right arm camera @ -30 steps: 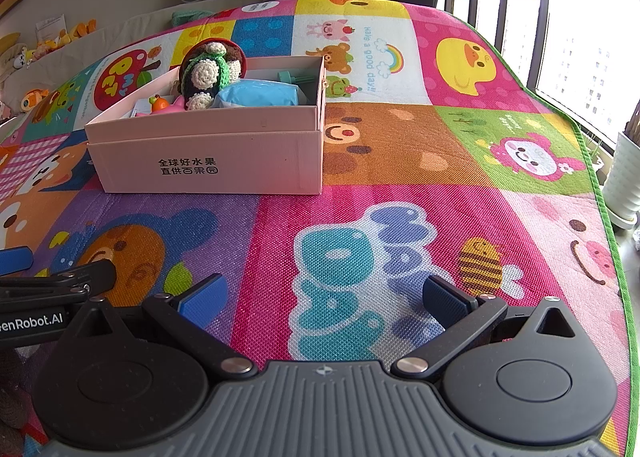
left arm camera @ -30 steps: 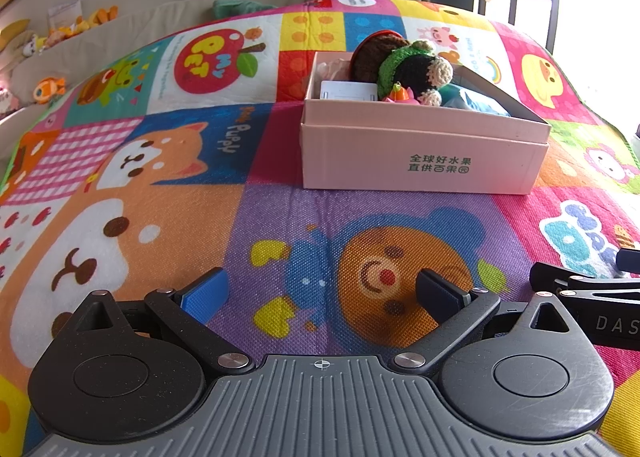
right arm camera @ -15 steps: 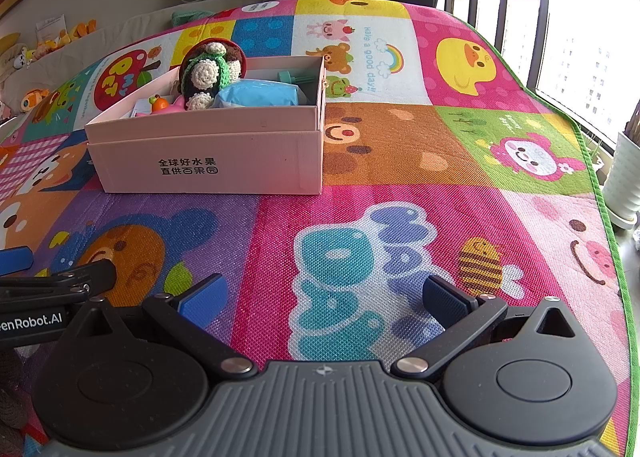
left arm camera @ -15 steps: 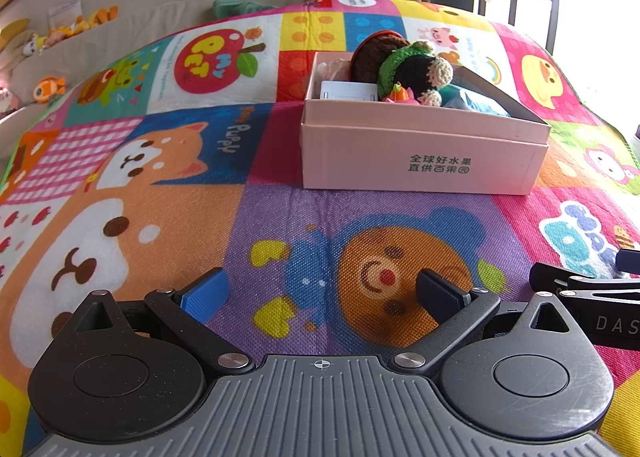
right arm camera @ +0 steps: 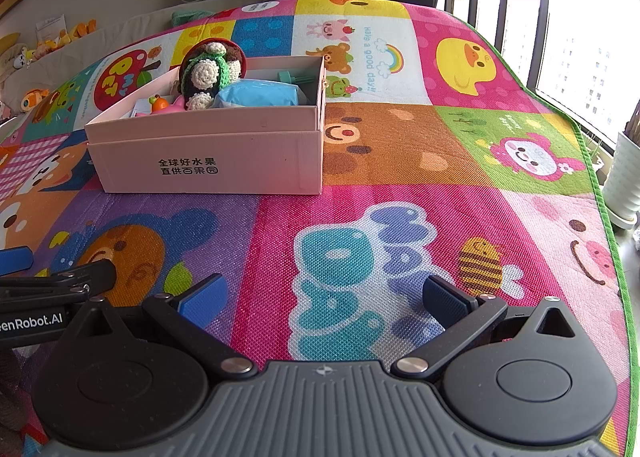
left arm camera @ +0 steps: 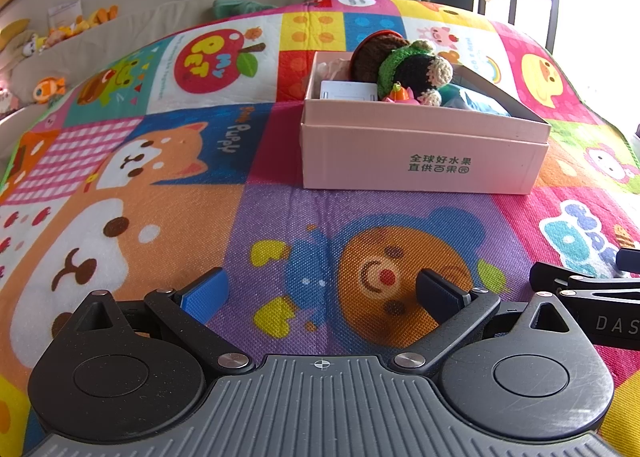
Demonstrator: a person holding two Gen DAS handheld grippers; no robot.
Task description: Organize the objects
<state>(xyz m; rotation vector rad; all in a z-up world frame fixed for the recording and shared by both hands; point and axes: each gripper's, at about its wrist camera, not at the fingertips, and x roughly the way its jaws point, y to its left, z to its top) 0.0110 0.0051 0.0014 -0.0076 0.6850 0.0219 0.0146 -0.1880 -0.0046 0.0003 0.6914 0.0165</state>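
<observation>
A pink cardboard box [left arm camera: 420, 153] [right arm camera: 208, 161] stands on the colourful play mat, ahead of both grippers. Inside it lie a crocheted green and black doll [left arm camera: 412, 67] [right arm camera: 208, 71], a white card [left arm camera: 348, 91], a small orange and pink toy [left arm camera: 396, 94] [right arm camera: 158, 102], a blue packet [right arm camera: 260, 94] and a teal piece [right arm camera: 294, 77]. My left gripper [left arm camera: 320, 291] hangs low over the mat, open and empty. My right gripper [right arm camera: 322, 297] is likewise open and empty, to the right of the left one.
The play mat [left arm camera: 160, 217] [right arm camera: 400, 177] covers the floor. Its green edge [right arm camera: 600, 193] runs along the right by a window and a white pot [right arm camera: 624, 185]. Plush toys [left arm camera: 48, 89] sit on a ledge at the far left. Each gripper's side shows in the other's view.
</observation>
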